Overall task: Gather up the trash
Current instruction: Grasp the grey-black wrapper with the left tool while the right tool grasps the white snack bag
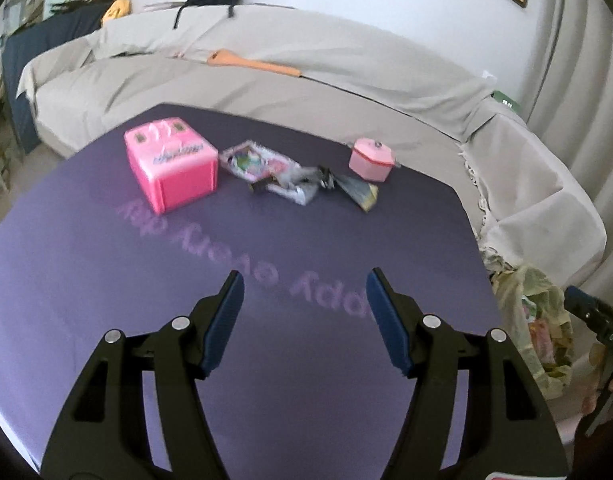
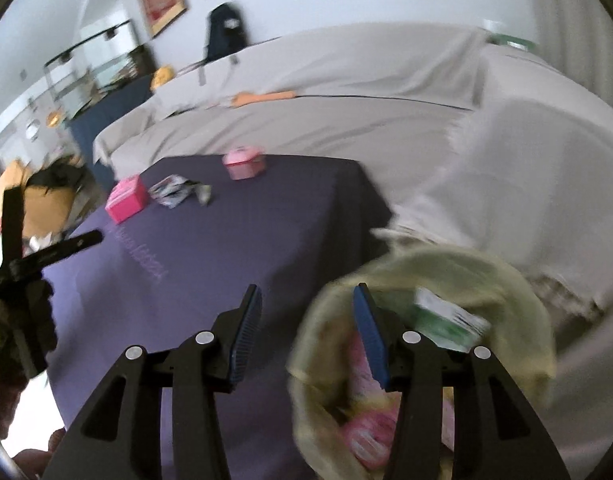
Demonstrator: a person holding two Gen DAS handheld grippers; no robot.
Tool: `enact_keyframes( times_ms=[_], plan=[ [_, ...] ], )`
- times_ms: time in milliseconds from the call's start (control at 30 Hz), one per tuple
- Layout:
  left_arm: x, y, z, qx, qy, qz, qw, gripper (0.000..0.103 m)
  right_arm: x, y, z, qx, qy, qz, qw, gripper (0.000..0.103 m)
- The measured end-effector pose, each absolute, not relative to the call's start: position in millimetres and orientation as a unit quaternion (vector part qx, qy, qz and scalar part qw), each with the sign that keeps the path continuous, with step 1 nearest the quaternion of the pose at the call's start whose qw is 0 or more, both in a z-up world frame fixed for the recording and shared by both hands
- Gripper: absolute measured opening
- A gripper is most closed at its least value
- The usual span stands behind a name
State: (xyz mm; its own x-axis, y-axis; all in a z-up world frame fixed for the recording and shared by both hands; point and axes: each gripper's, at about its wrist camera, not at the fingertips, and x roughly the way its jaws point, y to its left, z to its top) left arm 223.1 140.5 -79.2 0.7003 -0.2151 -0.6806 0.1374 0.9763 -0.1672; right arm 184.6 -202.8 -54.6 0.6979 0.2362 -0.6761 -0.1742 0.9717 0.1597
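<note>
Crumpled wrappers [image 1: 274, 172] and a dark folded wrapper [image 1: 356, 192] lie on the purple table [image 1: 186, 280] at its far side, between a pink toy box [image 1: 172, 168] and a small pink pot [image 1: 372, 159]. My left gripper [image 1: 304, 286] is open and empty, above the table's near half. A yellow-green trash bag [image 2: 426, 360] hangs at the table's right edge with a green carton [image 2: 450, 320] and pink packets inside. My right gripper [image 2: 306, 300] is open and empty over the bag's left rim. The wrappers also show in the right wrist view [image 2: 174, 192].
A sofa under a grey cover [image 1: 286, 80] wraps around the table's far and right sides. The bag shows at the table's right edge in the left wrist view [image 1: 538, 320]. The left gripper's body [image 2: 26, 260] shows at the left of the right wrist view. A cardboard box [image 2: 22, 200] stands beyond.
</note>
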Motion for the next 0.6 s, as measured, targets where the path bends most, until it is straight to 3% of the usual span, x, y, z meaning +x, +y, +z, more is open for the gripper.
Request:
enact_keyframes(
  times_ms=[100, 367, 533, 600],
  plan=[
    [248, 139, -72, -0.031, 0.362, -0.155, 0.919, 0.06, 214, -176, -57, 0.012, 0.388, 0.123, 0.913, 0.045],
    [336, 96, -83, 0.145, 0.353, -0.219, 0.898, 0.06, 271, -158, -62, 0.037, 0.41, 0.135, 0.901, 0.045],
    [385, 94, -104, 0.128, 0.396, -0.213, 0.884, 0.06, 290, -161, -60, 0.031, 0.415, 0.13, 0.9, 0.045],
    [392, 93, -111, 0.125, 0.41, -0.211, 0.878, 0.055, 299, -160, -61, 0.028, 0.421, 0.13, 0.897, 0.045]
  ],
)
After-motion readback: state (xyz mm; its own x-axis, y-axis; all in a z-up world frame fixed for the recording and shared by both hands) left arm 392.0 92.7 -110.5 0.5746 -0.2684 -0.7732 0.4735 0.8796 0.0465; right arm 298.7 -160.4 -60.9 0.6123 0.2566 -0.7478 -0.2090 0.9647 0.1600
